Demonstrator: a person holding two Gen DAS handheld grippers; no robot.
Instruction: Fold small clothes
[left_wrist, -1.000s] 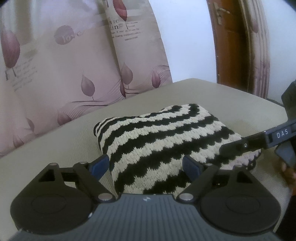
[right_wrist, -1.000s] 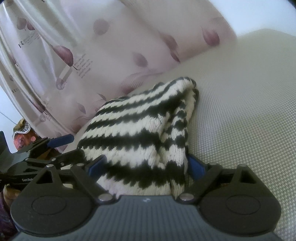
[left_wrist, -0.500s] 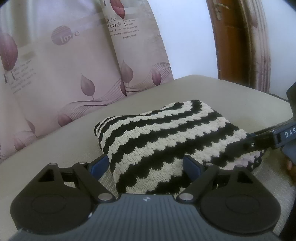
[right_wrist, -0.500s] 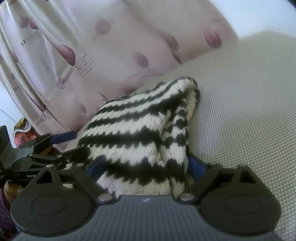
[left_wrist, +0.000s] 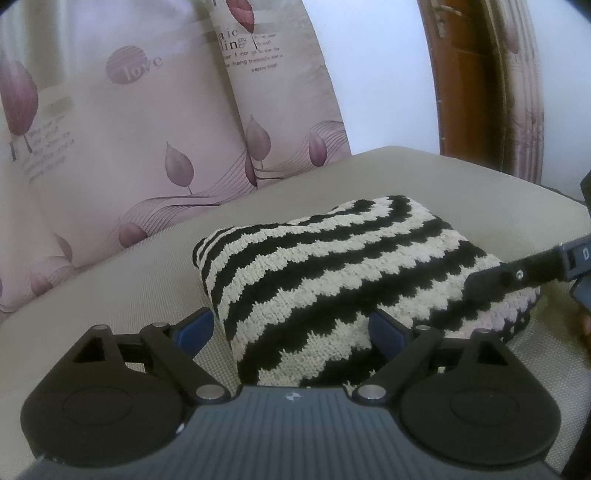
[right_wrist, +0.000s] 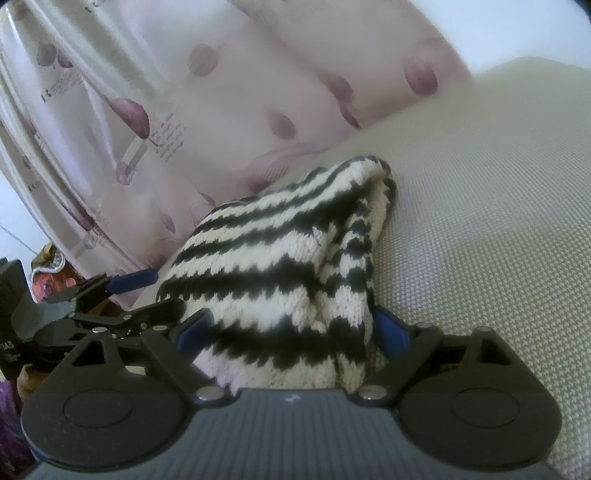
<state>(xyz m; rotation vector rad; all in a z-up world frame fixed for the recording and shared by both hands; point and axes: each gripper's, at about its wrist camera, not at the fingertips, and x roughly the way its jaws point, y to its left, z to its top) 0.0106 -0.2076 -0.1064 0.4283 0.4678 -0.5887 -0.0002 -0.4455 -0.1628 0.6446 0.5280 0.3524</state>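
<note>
A black-and-cream striped knit garment (left_wrist: 332, 273) lies folded in a thick bundle on a beige sofa seat (left_wrist: 110, 295). My left gripper (left_wrist: 291, 328) is open, its blue-padded fingers (left_wrist: 192, 326) on either side of the bundle's near left corner. My right gripper (right_wrist: 291, 328) is open too, its fingers straddling the bundle's near right end (right_wrist: 280, 280). In the left wrist view the right gripper's finger (left_wrist: 517, 275) rests on the bundle's right edge. In the right wrist view the left gripper (right_wrist: 110, 295) shows at the bundle's left side.
Pink cushions with leaf prints (left_wrist: 129, 129) stand against the sofa back behind the garment. A brown wooden door frame (left_wrist: 472, 81) is at the far right. Bare seat fabric (right_wrist: 498, 221) stretches to the right of the bundle.
Both grippers have stayed open around the bundle. The left camera has drawn back and tilted slightly; the right gripper's finger has slid a little right along the bundle's edge.
</note>
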